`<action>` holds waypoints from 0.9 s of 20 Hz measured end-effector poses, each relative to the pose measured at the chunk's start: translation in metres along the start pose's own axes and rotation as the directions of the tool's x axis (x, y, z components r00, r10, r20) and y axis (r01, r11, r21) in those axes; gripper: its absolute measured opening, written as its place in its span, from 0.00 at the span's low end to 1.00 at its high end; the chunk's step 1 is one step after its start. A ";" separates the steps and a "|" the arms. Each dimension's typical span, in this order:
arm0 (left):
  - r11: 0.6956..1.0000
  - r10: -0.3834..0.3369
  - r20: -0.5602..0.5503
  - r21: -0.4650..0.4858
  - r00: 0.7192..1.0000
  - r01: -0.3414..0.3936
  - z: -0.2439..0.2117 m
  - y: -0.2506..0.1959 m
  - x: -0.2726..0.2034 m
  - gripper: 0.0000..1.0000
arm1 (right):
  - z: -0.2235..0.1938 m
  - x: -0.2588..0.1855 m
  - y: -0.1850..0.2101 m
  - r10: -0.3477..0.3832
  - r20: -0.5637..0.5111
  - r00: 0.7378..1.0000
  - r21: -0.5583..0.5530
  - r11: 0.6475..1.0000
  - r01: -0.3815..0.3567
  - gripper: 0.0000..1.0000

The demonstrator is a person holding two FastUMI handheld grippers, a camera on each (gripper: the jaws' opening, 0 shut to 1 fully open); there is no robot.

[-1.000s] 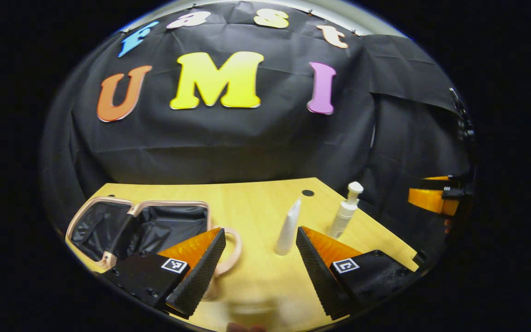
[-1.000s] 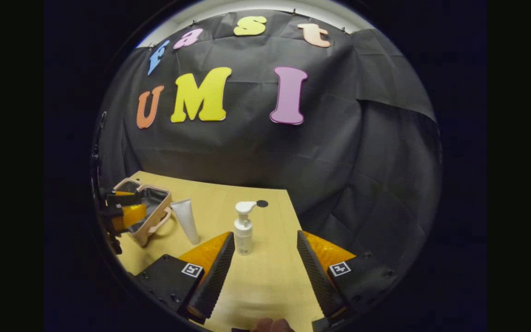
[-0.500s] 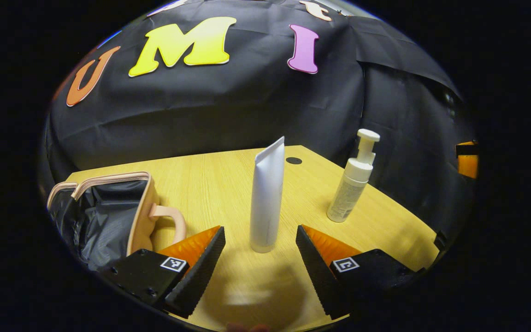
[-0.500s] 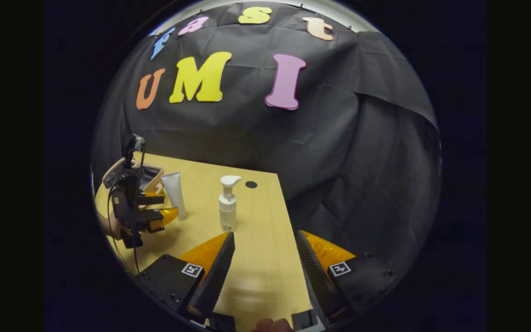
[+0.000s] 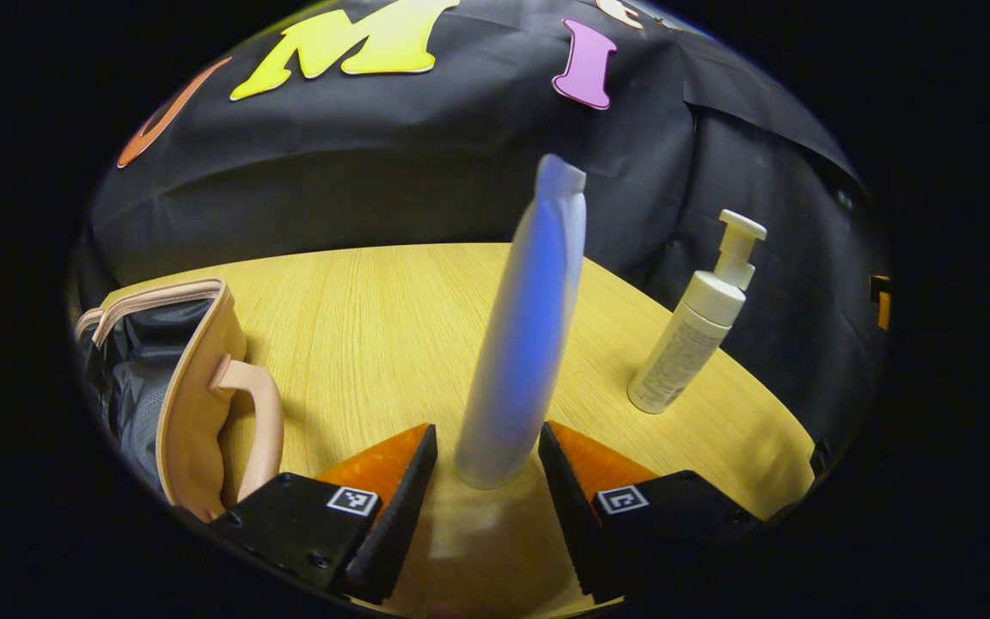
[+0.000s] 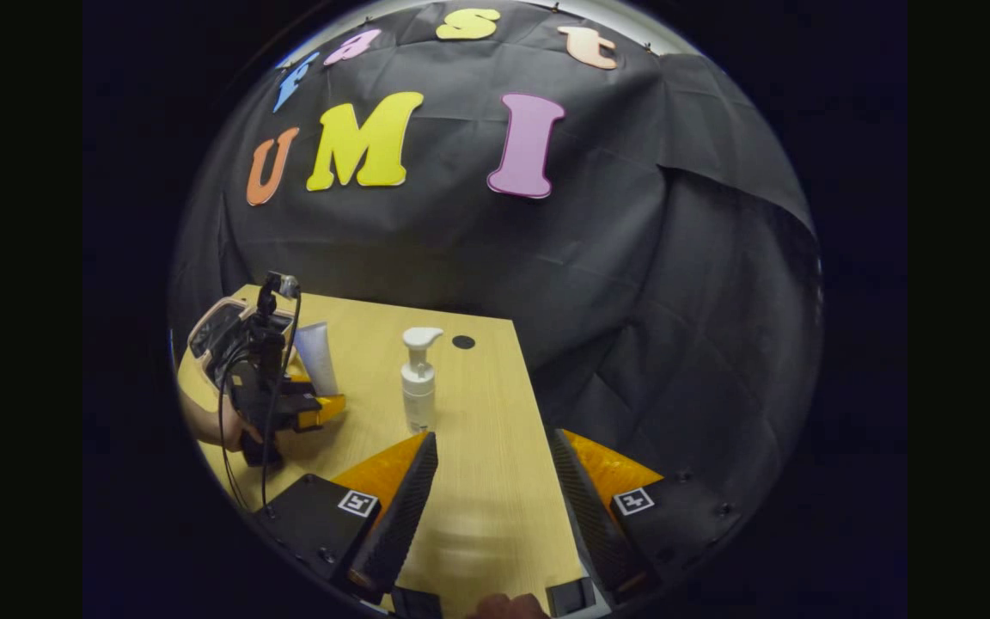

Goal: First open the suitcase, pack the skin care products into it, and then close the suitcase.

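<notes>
In the left gripper view, the left gripper is seen low over the tabletop with its jaws spread. A white tube stands cap-down between the fingers, blurred; whether either finger touches it cannot be told. No writing can be read on the tube. A square black-and-white marker is carried on each finger body. To the right, near the right edge of the tabletop, a white pump bottle stands, its nozzle turned to the right; fine print covers its lower body, too small to be read. At the left edge the suitcase lies open, a small beige case with a dark lining and a beige handle facing the gripper.

In the right gripper view, the right gripper is held over the near part of the tabletop, jaws spread and nothing between them. The same kind of marker is borne on each finger body. The bottle stands ahead of the left finger, apart from it. A dark round hole is seen near the far edge. Farther left, the left gripper is held by a hand, with a cable hanging from it; the tube stands just at its tips. The suitcase lies open behind it at the far left corner.
</notes>
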State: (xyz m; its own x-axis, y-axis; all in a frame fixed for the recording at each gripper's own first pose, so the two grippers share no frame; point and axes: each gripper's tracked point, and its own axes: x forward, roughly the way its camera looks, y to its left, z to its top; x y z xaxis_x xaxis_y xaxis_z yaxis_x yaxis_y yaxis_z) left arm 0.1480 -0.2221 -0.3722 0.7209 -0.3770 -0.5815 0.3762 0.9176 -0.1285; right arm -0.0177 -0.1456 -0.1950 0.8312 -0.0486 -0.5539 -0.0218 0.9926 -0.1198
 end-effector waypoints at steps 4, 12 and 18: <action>0.999 -0.011 -0.024 0.045 1.000 0.012 -0.001 -0.001 0.006 0.61 | -0.003 0.010 0.004 0.005 0.000 1.000 0.010 1.000 -0.005 0.81; 0.999 -0.001 -0.038 0.032 0.999 0.002 0.011 -0.006 -0.064 0.48 | -0.026 0.083 0.056 0.118 0.023 0.993 0.070 0.990 -0.119 0.80; 0.996 0.058 -0.060 -0.070 0.997 -0.062 0.010 0.003 -0.136 0.48 | -0.038 0.155 0.100 0.198 0.029 0.980 0.121 0.972 -0.200 0.81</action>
State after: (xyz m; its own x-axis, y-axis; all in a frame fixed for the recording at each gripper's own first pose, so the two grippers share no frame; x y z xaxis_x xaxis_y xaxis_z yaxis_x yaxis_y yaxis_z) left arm 0.0567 -0.1696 -0.2852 0.7052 -0.3149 -0.6352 0.2893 0.9458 -0.1478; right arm 0.0877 -0.0583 -0.3236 0.8262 0.1522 -0.5424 -0.1203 0.9883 0.0940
